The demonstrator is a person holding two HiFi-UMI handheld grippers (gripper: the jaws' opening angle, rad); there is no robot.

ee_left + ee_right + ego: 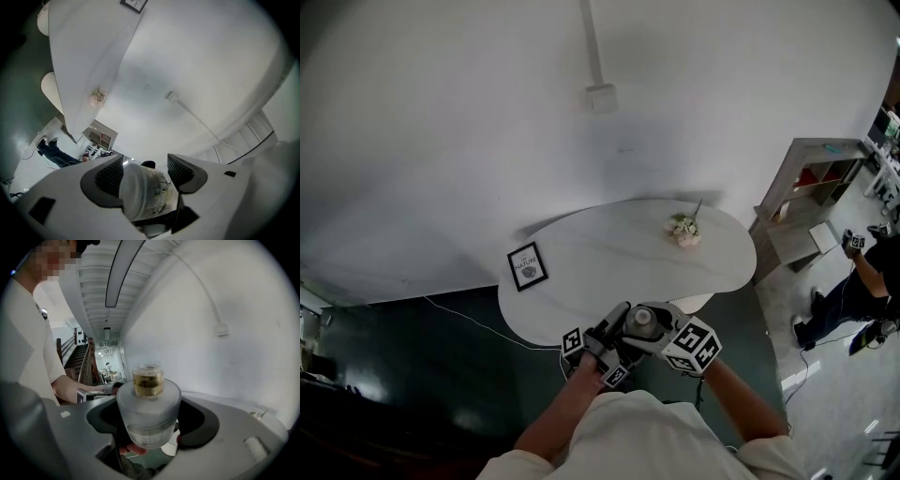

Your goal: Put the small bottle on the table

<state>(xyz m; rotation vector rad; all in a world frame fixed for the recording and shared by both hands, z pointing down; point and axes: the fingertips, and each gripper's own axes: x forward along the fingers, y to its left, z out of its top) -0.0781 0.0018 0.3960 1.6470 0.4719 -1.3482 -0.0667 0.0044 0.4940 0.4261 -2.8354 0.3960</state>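
The small frosted bottle [641, 322] with a gold neck is held in the air just before the near edge of the white oval table [609, 272]. My left gripper [617, 330] meets it from the left and my right gripper [662, 332] from the right. In the left gripper view the bottle [146, 193] shows its white base and printed side, and both pads of the left gripper [145, 169] touch it. In the right gripper view the bottle [148, 414] stands upright, pressed between both dark pads of the right gripper [149, 423].
On the table stand a black picture frame [528, 265] at the left and a small flower pot [684, 231] at the back right. A grey shelf unit [811, 187] and another person [862, 281] are at the right. A white wall rises behind the table.
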